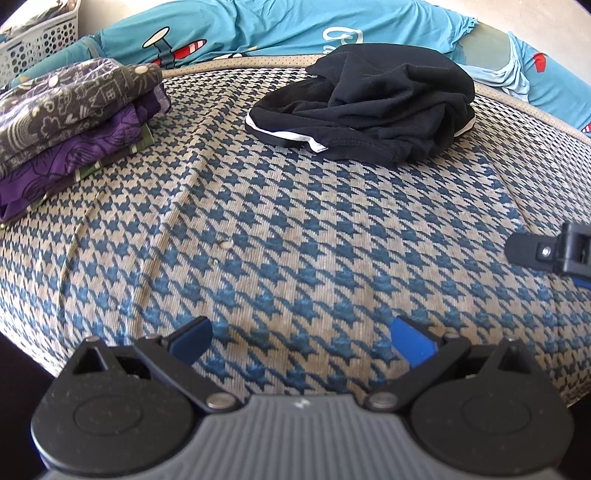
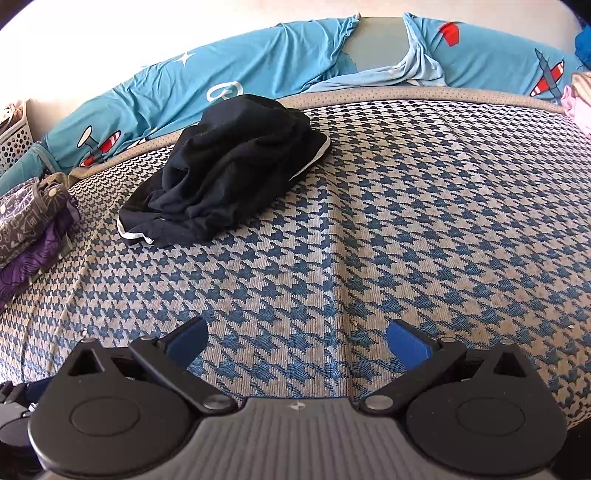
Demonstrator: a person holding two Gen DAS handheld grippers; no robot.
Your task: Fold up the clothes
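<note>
White perforated basket way up at 10 o'clock, contents too blurry to call. Crumpled black garment at 1 o'clock on the houndstooth bed cover, folded stack at 9 o'clock. Teal airplane-print sheet behind. Left gripper and right gripper both spread wide, holding nothing.

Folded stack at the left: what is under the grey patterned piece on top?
Under the grey patterned piece lie a purple printed garment and a green striped one, resting on the houndstooth cover. Anything deeper is covered.
</note>
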